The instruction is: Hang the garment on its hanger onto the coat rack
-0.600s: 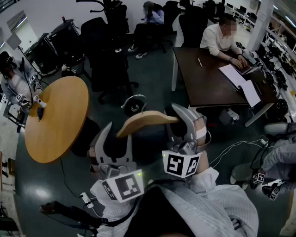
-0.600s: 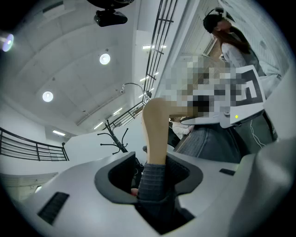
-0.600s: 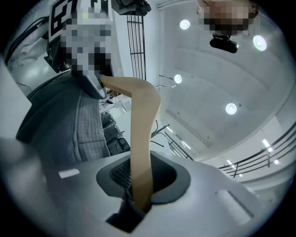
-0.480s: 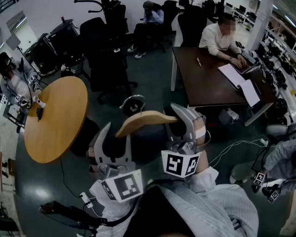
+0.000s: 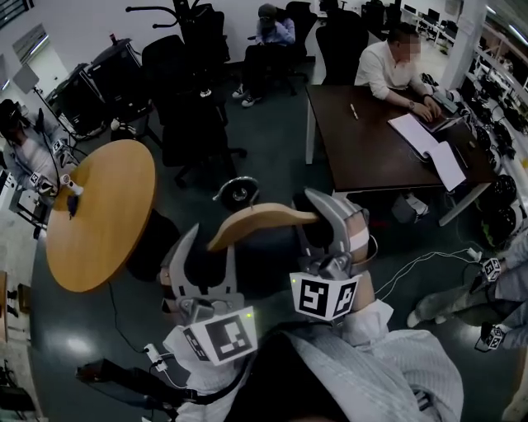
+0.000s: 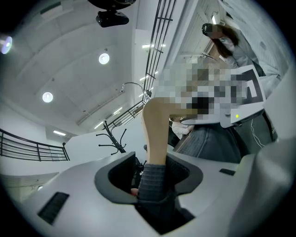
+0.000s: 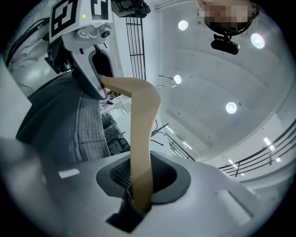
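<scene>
A wooden hanger (image 5: 260, 221) carries a dark grey garment (image 5: 268, 257) that droops below it, close to my chest. My left gripper (image 5: 208, 243) is shut on the hanger's left end, with the garment's ribbed fabric (image 6: 152, 183) caught between its jaws. My right gripper (image 5: 316, 213) is shut on the bare wooden right arm (image 7: 141, 139) of the hanger. The metal hook (image 6: 134, 88) rises from the hanger's middle. A black coat rack (image 5: 177, 12) stands far off by the back wall, and it also shows as the rack (image 6: 113, 139) beyond the left jaws.
A round wooden table (image 5: 103, 210) lies to my left. A dark desk (image 5: 371, 132) with a seated person (image 5: 396, 70) is ahead on the right. Black office chairs (image 5: 194, 124) stand between me and the rack. Cables (image 5: 412, 264) trail over the floor.
Both grippers and the hanger keep the same pose. The head view has shifted slightly, and a person at the right edge has moved.
</scene>
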Demonstrator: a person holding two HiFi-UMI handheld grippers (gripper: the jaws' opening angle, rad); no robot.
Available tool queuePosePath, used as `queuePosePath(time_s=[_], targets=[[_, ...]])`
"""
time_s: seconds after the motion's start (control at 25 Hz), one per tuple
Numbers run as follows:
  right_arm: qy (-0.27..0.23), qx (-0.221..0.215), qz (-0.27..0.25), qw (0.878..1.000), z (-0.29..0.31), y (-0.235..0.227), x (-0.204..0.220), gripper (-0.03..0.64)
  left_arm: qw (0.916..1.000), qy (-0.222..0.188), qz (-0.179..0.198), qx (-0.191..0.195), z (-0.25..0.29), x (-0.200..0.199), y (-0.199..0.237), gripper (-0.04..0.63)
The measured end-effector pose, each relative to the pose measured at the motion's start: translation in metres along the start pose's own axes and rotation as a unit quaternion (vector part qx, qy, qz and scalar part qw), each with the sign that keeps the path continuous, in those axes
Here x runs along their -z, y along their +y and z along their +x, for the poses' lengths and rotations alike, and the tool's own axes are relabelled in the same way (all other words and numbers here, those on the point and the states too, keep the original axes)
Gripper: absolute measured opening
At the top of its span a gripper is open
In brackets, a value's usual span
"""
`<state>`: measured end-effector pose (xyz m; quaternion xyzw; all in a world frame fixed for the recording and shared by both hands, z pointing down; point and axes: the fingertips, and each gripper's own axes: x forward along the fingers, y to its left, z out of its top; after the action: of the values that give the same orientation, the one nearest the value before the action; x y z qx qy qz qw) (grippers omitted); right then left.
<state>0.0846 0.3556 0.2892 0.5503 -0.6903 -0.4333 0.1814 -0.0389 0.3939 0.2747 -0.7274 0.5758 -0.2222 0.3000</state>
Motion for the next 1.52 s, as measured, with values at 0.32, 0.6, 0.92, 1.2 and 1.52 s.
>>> queuePosePath(time_s=[0.32,0.6,0.92,1.2,1.52], targets=[[0.007,-0.017,0.002,1.000,0.010,0.007,0.022,0.072,0.9997,0.021,-0.010,0.011,0.019,0.009,-0.015,0.176],[0.011,-0.017,0.002,1.000,0.077,0.026,0.040,0.074,0.9996,0.020,-0.013,0.014,0.081,0.044,0.004,0.176],[0.009,0.015,-0.007,1.000,0.211,0.048,0.025,0.074,0.9997,-0.013,-0.006,0.018,0.183,0.096,0.086,0.176],[0.027,0.026,-0.014,0.999,0.304,0.077,0.026,0.075,0.9989,-0.033,-0.007,0.034,0.259,0.147,0.133,0.176],[0.039,0.014,-0.004,0.999,0.400,0.092,0.065,0.075,0.9987,-0.026,-0.006,0.044,0.356,0.181,0.150,0.176]])
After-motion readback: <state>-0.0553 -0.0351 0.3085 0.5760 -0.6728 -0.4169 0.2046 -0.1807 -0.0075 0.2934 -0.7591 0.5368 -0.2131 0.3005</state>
